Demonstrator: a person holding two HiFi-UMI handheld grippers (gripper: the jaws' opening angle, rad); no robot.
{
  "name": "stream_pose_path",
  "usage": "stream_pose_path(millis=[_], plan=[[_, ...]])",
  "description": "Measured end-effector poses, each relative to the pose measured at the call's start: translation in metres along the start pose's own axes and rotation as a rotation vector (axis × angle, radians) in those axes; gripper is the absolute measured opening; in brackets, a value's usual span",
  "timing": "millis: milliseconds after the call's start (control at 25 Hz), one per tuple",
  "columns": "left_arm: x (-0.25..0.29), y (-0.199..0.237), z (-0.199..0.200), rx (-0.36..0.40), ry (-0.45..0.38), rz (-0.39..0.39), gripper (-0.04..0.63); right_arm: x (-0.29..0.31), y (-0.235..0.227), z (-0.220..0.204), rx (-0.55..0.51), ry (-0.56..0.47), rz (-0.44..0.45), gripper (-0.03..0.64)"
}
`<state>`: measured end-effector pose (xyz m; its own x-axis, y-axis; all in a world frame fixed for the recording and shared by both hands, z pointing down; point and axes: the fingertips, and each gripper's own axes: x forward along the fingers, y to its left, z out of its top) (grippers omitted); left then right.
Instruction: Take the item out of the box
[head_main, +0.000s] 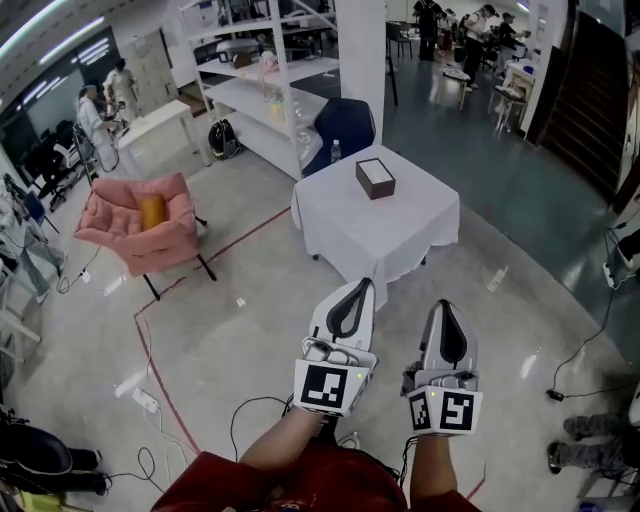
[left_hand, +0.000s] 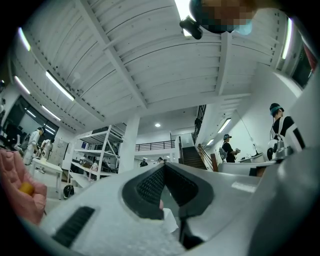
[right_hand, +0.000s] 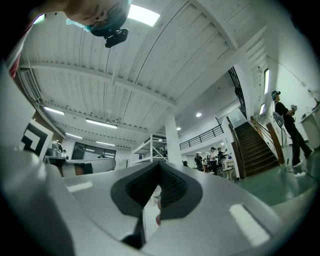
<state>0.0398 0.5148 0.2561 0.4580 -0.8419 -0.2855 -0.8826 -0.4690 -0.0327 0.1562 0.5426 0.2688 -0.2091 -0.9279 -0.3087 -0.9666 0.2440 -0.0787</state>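
A small dark box (head_main: 375, 178) with a pale top stands on a table draped in white cloth (head_main: 400, 235), well ahead of me in the head view. Both grippers are held low in front of me, short of the table and pointing toward it. My left gripper (head_main: 365, 286) has its jaws meeting at the tips with nothing between them. My right gripper (head_main: 445, 304) is likewise shut and empty. In the left gripper view the left gripper (left_hand: 164, 165) aims above the level, at the ceiling and far hall. The right gripper (right_hand: 160, 164) in its own view does the same. The box is in neither gripper view.
A pink armchair (head_main: 145, 225) with an orange object on it stands at the left. White shelving (head_main: 265, 90) and a blue chair (head_main: 345, 125) lie behind the table. Cables and a power strip (head_main: 148, 400) run over the floor near my feet. People work at the back of the hall.
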Motion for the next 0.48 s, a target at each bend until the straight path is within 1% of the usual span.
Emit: stream_pose_path(millis=[40, 200, 320, 480], plan=[[0.005, 0.002, -0.001, -0.001, -0.004, -0.004, 0.000, 0.005, -0.003, -0.001, -0.003, 0.001, -0.003, 0.000], [0.031, 0.010, 0.004, -0.024, -0.074, -0.012, 0.000, 0.028, -0.010, -0.007, -0.022, 0.000, -0.005, 0.000], [0.052, 0.022, 0.000, -0.027, -0.089, -0.012, 0.000, 0.050, -0.012, -0.011, -0.037, -0.014, 0.006, 0.000], [0.081, 0.042, -0.008, -0.010, -0.094, -0.010, 0.000, 0.085, -0.013, -0.023, -0.051, -0.011, 0.009, 0.000]])
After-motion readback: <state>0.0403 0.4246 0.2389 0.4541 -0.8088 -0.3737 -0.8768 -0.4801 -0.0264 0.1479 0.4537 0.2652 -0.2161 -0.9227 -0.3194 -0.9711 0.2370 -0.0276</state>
